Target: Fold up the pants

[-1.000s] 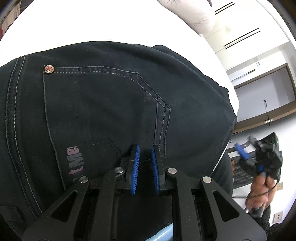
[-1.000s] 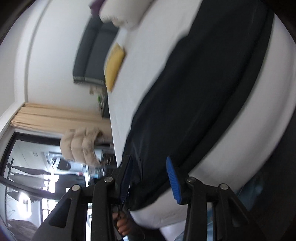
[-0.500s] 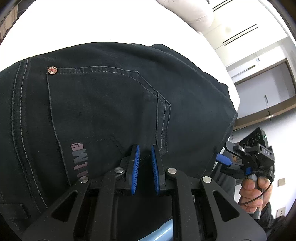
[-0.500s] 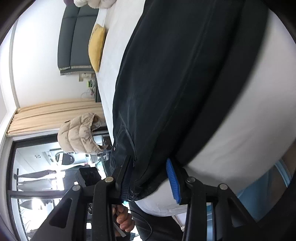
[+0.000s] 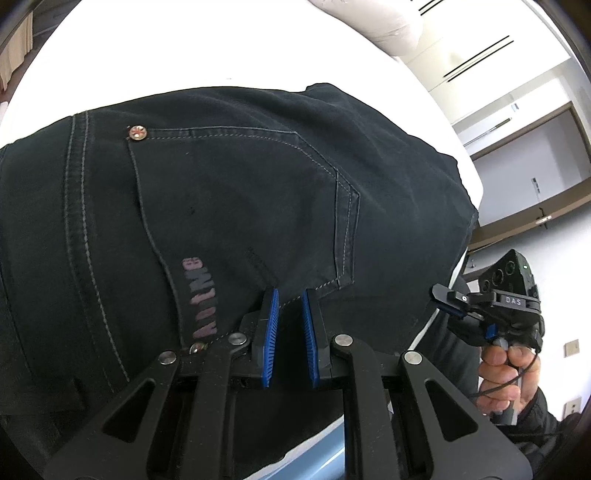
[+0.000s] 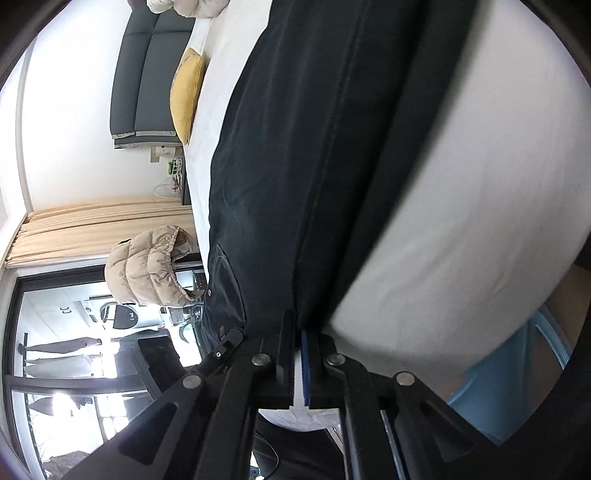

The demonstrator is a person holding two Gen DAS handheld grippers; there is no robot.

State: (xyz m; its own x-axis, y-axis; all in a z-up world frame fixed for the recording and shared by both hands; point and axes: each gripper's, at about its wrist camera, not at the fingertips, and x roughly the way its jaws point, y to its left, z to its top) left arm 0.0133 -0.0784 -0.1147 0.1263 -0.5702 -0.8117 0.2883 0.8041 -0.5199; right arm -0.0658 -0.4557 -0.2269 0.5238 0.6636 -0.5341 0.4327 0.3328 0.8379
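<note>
Dark blue-black jeans (image 5: 229,206) lie flat on a white bed (image 5: 192,48), back pocket up, with a pink print and a copper rivet. My left gripper (image 5: 289,297) hovers over the waist end near the pocket's lower corner, its blue pads a small gap apart with no cloth between them. In the right wrist view the jeans (image 6: 295,155) stretch away along the bed (image 6: 461,221). My right gripper (image 6: 298,325) is closed on the near edge of the jeans at the bed's side. It also shows in the left wrist view (image 5: 456,304), held in a hand.
A white pillow (image 5: 373,22) lies at the far end of the bed. A yellow cushion (image 6: 186,92) and a grey sofa (image 6: 151,70) stand beyond the bed. A beige puffer jacket (image 6: 147,271) hangs by the window. A light blue object (image 6: 517,384) is below the bed edge.
My right gripper has closed from wide open onto the jeans' edge at the bed's side. My left gripper has shifted slightly over the pocket, its gap unchanged.
</note>
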